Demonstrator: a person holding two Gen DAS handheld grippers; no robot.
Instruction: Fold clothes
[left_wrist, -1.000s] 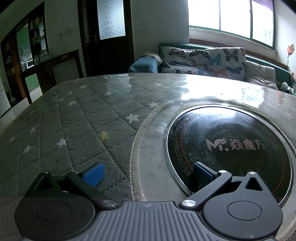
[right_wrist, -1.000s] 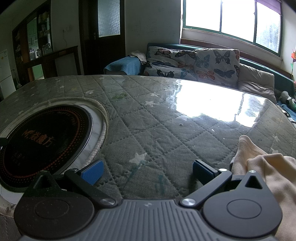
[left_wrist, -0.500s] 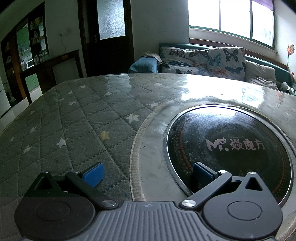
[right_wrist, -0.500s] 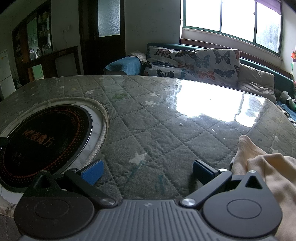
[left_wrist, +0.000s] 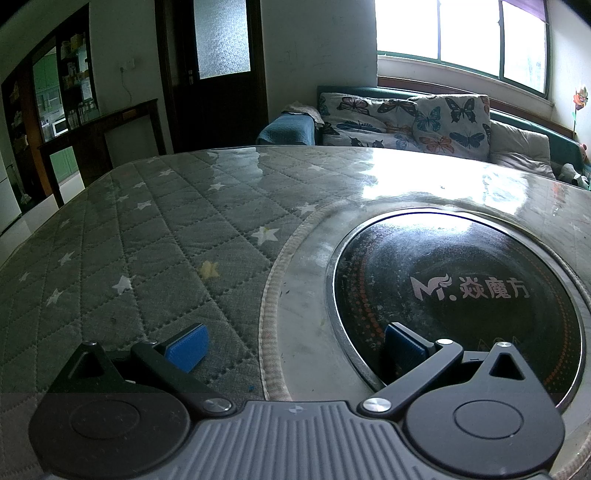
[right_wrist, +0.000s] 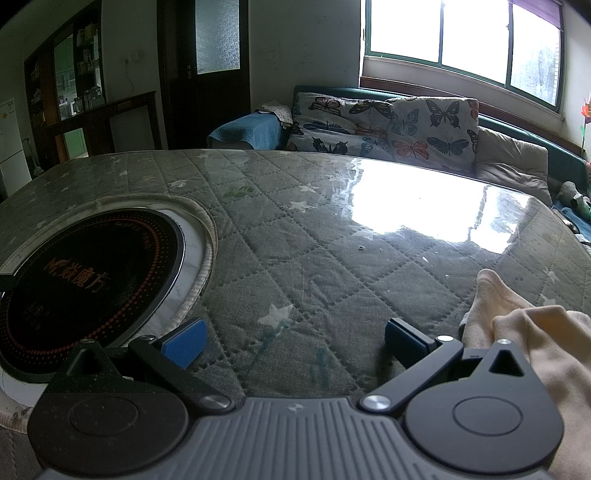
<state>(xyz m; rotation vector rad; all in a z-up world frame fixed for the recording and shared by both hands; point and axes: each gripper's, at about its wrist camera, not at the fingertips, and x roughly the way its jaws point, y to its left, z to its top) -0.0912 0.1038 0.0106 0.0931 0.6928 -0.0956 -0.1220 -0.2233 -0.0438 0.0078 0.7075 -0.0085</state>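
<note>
Left wrist view: our left gripper (left_wrist: 295, 341) hangs wide open and empty over the quilted, star-printed table cover (left_wrist: 155, 236) and the glossy black round cooktop (left_wrist: 458, 295); no garment shows here. Right wrist view: our right gripper (right_wrist: 293, 338) is equally spread, holding nothing, with the soft cream garment (right_wrist: 524, 332) bunched just beside its right finger, so we judge the best start is pinching one loose edge and dragging it flat onto the cover.

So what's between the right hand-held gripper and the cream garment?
Nothing. In the right wrist view the cream garment lies bunched right beside the open right hand-held gripper, just outside its right finger; only bare quilted table cover sits between the fingers.
</note>
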